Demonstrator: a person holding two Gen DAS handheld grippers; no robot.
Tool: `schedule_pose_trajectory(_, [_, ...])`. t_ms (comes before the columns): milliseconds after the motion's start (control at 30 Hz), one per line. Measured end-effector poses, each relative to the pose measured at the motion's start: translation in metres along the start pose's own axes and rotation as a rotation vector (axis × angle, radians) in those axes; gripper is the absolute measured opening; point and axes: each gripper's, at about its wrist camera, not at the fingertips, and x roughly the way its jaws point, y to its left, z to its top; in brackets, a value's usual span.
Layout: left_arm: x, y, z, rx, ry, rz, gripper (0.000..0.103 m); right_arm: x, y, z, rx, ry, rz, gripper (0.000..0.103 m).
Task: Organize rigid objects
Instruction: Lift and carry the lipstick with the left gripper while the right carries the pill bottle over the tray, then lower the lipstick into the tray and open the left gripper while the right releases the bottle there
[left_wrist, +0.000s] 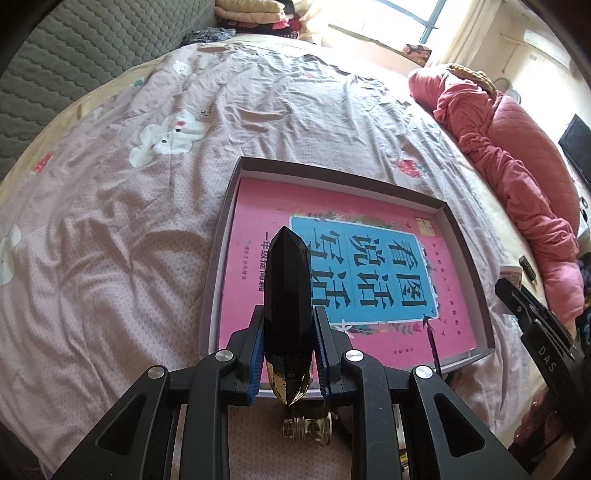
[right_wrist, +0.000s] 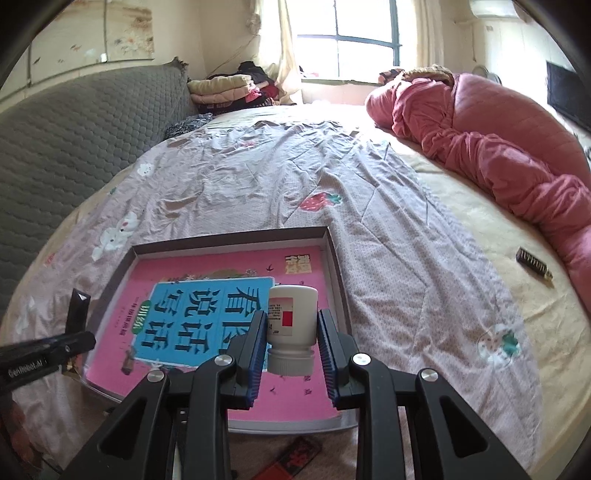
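Your left gripper (left_wrist: 288, 354) clamps the black bottle (left_wrist: 288, 295), right gripper (right_wrist: 291, 345) the white bottle (right_wrist: 291, 319); released tilted, either could roll across the book (right_wrist: 207, 317) in the tray (right_wrist: 229, 240).

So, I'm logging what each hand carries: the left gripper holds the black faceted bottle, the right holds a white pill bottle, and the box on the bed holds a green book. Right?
Not quite: the book in the box is pink with a blue title panel, as the right wrist view shows. The rest stands: the left gripper holds the black faceted bottle, the right gripper the white pill bottle.
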Motion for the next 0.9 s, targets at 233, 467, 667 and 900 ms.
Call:
schedule_pose_trajectory(233, [0.005, -0.008, -0.002, 0.023, 0.006, 0.004, 0.024, 0.013, -0.014, -0.014, 0.067, 0.023, 0.041, 0.028])
schedule_pose_trajectory(467, [0.017, -0.015, -0.004, 0.035, 0.023, 0.004, 0.024, 0.027, -0.024, -0.023, 0.08, 0.067, 0.067, 0.028])
schedule_pose_trajectory(667, [0.035, -0.01, -0.009, 0.001, 0.062, 0.031, 0.024, 0.038, -0.027, -0.031, 0.086, 0.108, 0.086, 0.028])
schedule_pose_trajectory(900, [0.039, -0.002, -0.01, -0.03, 0.067, 0.05, 0.024, 0.039, -0.015, -0.03, 0.023, 0.121, 0.033, 0.028])
